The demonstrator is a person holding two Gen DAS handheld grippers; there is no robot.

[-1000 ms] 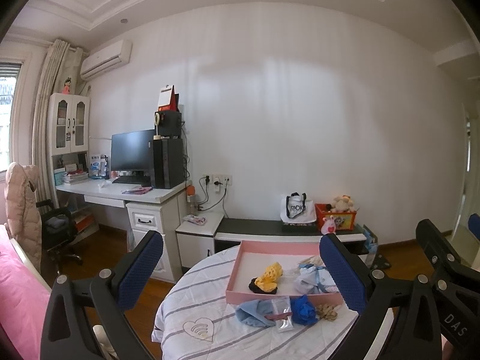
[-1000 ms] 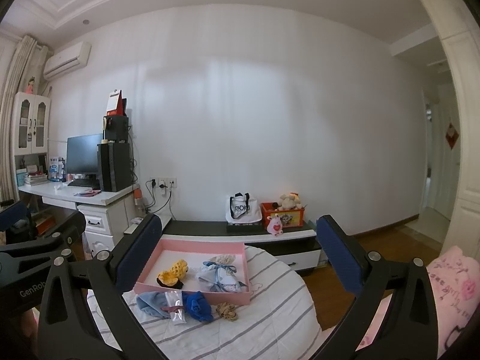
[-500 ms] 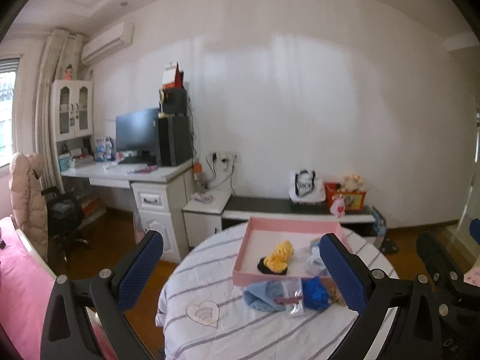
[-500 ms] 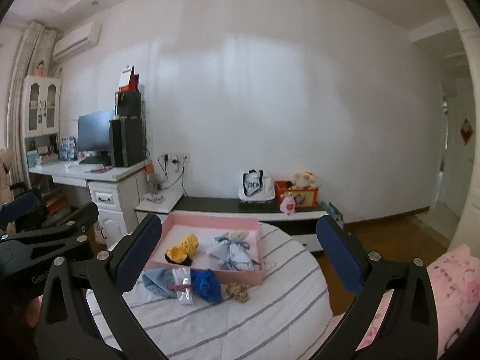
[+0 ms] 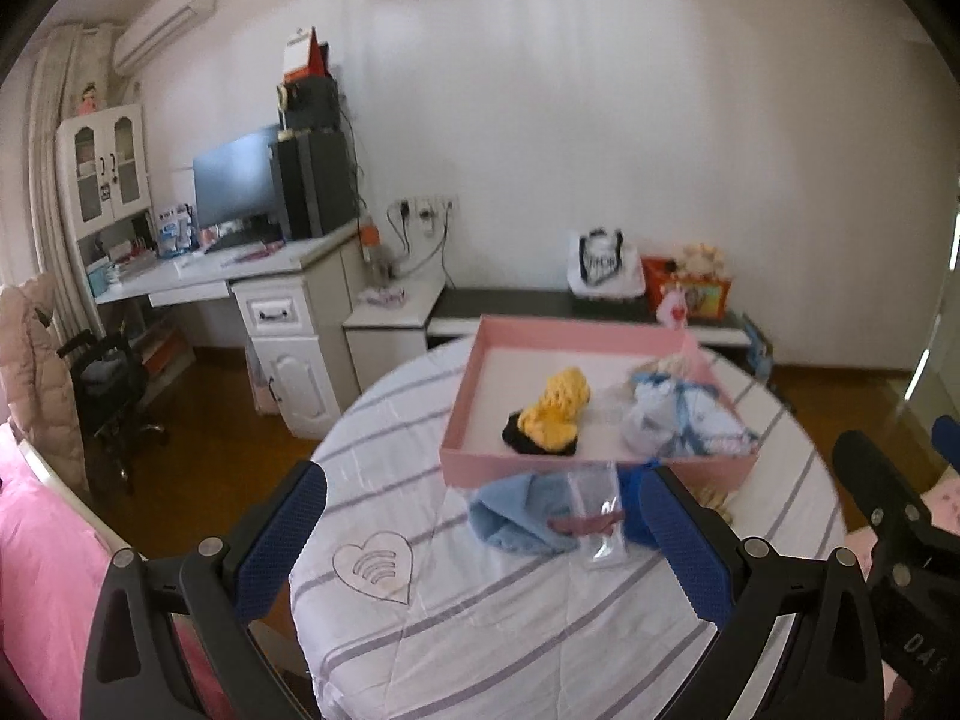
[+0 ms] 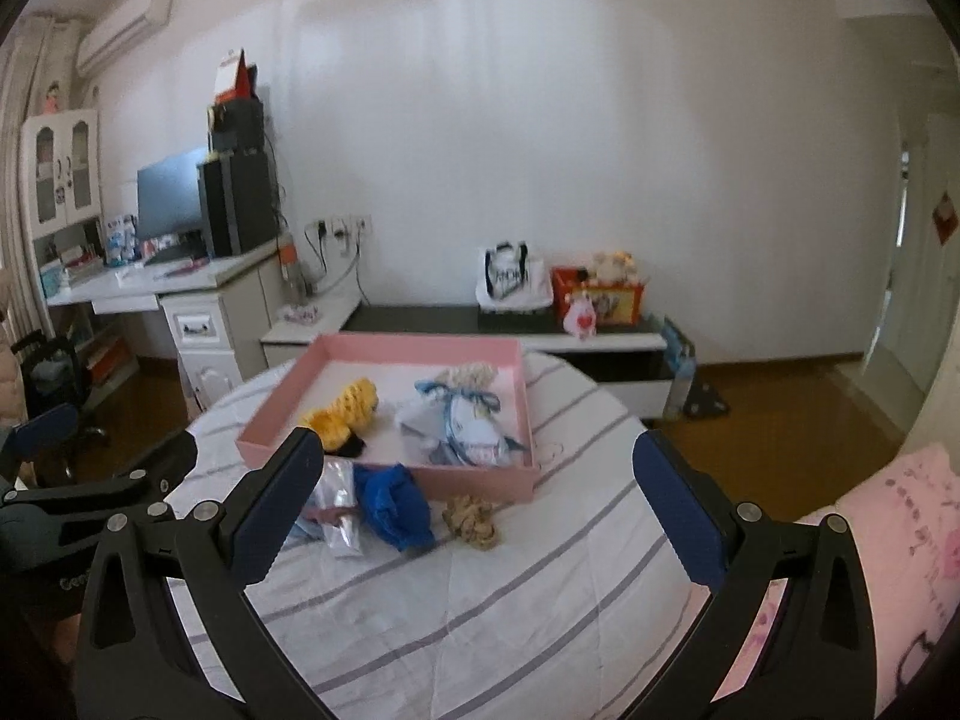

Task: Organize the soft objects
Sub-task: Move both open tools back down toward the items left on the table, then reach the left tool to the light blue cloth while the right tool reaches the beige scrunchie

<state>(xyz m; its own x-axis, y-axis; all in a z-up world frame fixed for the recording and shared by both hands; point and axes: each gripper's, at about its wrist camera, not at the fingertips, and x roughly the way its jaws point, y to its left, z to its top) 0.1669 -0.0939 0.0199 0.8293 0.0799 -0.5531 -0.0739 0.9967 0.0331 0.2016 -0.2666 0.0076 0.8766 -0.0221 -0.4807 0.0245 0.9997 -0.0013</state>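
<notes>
A pink box point(image 5: 474, 396) point(image 6: 276, 408) sits on the round striped table point(image 5: 480, 618) point(image 6: 510, 600). Inside lie a yellow and black knit piece point(image 5: 555, 414) point(image 6: 345, 408) and a pale blue bundle with ribbon point(image 5: 678, 414) point(image 6: 462, 420). In front of the box lie a light blue cloth point(image 5: 516, 516), a clear plastic pouch point(image 5: 600, 516) point(image 6: 339, 510), a dark blue cloth point(image 6: 393, 507) and a tan scrunchie point(image 6: 471, 519). My left gripper point(image 5: 480, 552) is open above the table's near side, empty. My right gripper point(image 6: 480, 516) is open too, hovering short of the loose items.
A white desk with a monitor point(image 5: 240, 186) and speaker stands at the left, with a chair point(image 5: 114, 390) beside it. A low cabinet point(image 6: 510, 330) behind the table carries a bag and toys. Pink bedding point(image 5: 42, 570) point(image 6: 900, 540) flanks the table.
Both grippers have tilted down and moved toward the table; the box and loose items now look larger and nearer. Both stay open.
</notes>
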